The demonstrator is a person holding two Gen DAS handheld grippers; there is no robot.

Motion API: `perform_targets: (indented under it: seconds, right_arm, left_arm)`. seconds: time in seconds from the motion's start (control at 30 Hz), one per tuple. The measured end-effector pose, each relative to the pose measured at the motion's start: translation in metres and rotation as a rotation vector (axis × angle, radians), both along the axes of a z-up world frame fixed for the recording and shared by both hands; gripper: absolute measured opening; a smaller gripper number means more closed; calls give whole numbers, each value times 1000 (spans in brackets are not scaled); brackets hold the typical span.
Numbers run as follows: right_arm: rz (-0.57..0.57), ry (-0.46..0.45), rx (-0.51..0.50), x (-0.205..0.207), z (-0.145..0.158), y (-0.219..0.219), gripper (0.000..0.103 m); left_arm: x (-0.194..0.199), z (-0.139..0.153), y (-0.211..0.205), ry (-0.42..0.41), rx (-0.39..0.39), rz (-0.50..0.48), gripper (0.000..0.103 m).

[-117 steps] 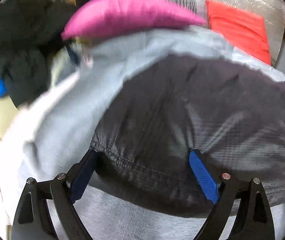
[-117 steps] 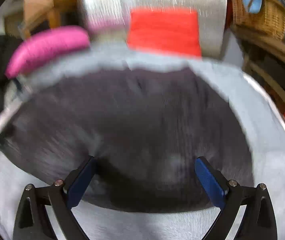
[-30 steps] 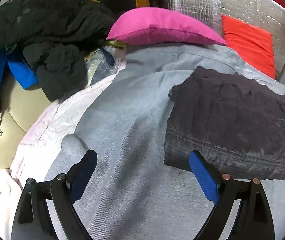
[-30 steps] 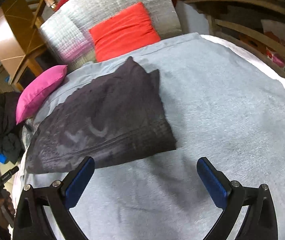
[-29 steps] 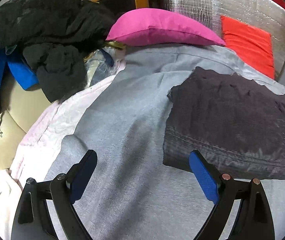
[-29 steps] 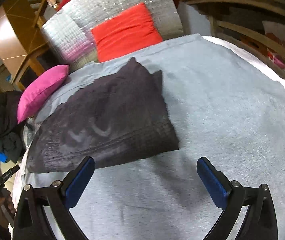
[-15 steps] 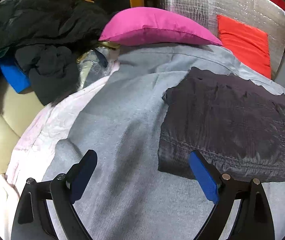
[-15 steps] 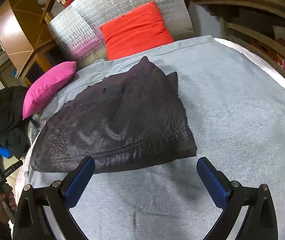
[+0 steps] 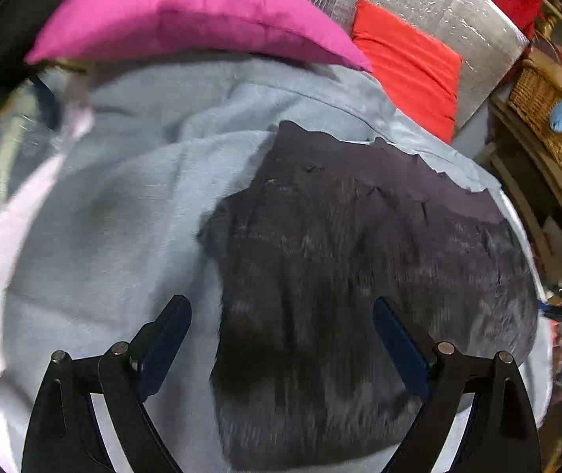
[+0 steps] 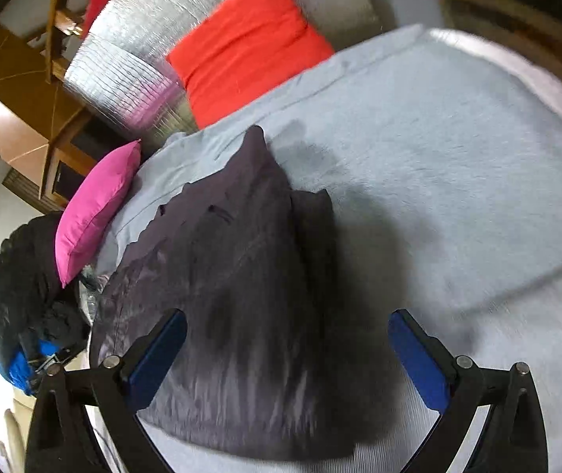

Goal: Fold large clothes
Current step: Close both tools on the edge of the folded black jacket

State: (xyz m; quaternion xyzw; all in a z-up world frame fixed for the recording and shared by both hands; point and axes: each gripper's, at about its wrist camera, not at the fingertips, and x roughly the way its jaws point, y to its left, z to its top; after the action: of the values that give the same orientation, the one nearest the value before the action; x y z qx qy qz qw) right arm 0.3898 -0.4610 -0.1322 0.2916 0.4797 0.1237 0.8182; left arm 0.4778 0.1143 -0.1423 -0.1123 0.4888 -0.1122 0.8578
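1. Grey-blue bedding (image 10: pixel 438 149) fills most of both views, with a pink cushion (image 9: pixel 186 15) and a red cushion (image 10: pixel 245 39) propped at the top of the frames against a silvery quilted panel (image 10: pixel 135 63).
2. Other dark clothes (image 10: pixel 16 276) are heaped at the left edge of the right wrist view, apart from the work.
3. The dark garment (image 9: pixel 359 276) lies flat on the bedding — already folded into a compact block, by the look of it.
4. In the left wrist view the left gripper (image 9: pixel 281 339) has its jaws spread wide and holds nothing; the garment's left edge runs up between the fingers, so most of the cloth lies centre to right of the frame.
5. In the right wrist view the right gripper (image 10: pixel 286 351) is likewise spread and empty; the dark garment (image 10: pixel 233 276) sits at lower centre-left, its right edge between the fingers.
6. Its long axis runs from the lower centre toward the upper left of that frame, tapering to a peak near the red cushion.
7. Both grippers bracket opposite ends about equally near — whether either touches the cloth cannot be told.
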Motion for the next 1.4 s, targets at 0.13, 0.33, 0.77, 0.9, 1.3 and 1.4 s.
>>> perform_targets:
  seconds: [0.13, 0.33, 0.77, 0.9, 1.3, 1.4]
  right_arm:
    - [41, 43, 42, 30, -20, 6, 103]
    - [86, 45, 50, 43, -25, 14, 103]
    - [113, 49, 26, 45, -25, 19, 100]
    - [194, 35, -12, 49, -22, 43, 81]
    - [47, 20, 103, 35, -21, -14, 77]
    - [8, 34, 57, 38, -23, -20, 77]
  left_arm:
    - [20, -14, -2, 32, -85, -27, 94]
    - [37, -32, 1, 66, -126, -26, 94]
    - [34, -42, 8, 91, -181, -83, 91]
    - [35, -48, -2, 94, -172, -96, 78]
    - [28, -28, 20, 35, -177, -86, 81]
    - [33, -34, 24, 59, -184, -55, 82]
